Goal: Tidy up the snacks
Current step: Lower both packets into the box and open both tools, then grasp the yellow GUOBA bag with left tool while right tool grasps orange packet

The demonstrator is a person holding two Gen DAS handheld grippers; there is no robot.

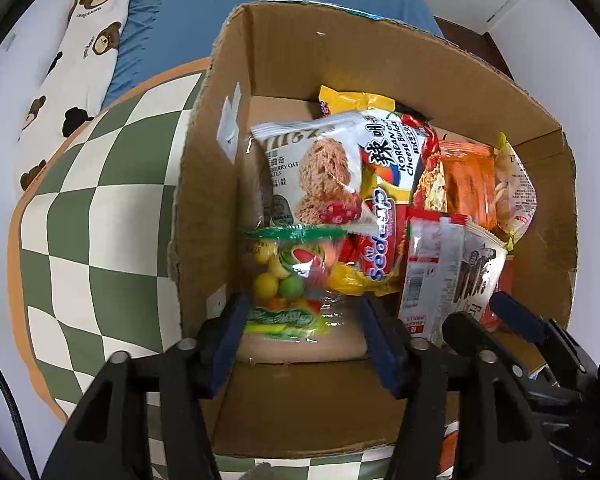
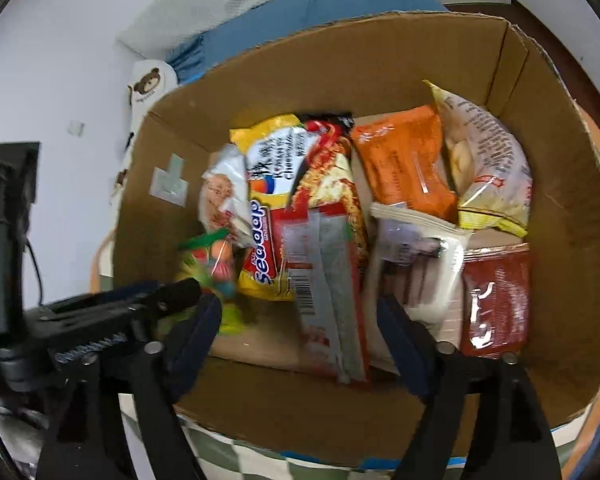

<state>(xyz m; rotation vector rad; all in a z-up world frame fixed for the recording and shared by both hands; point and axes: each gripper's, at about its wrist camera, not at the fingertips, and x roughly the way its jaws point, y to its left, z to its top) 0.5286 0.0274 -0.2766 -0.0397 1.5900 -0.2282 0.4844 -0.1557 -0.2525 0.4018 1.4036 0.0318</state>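
Right now the big brown cardboard box [image 1: 384, 60] sits on a green and white checked mat [image 1: 100, 216], and it is full of snacks. A white bag of oat cookies [image 1: 312, 176] leans near the left wall, beside a yellow noodle pack [image 1: 384, 200]. An orange packet [image 2: 404, 168] lies near the far right corner. A small clear bag of colourful candies [image 1: 292, 280] lies low in the box between the blue pads of the left tool [image 1: 300, 336], which are apart and not squeezing it. The right tool [image 2: 300, 328] is wide open over a red and white packet [image 2: 328, 288], and I cannot tell if it touches it.
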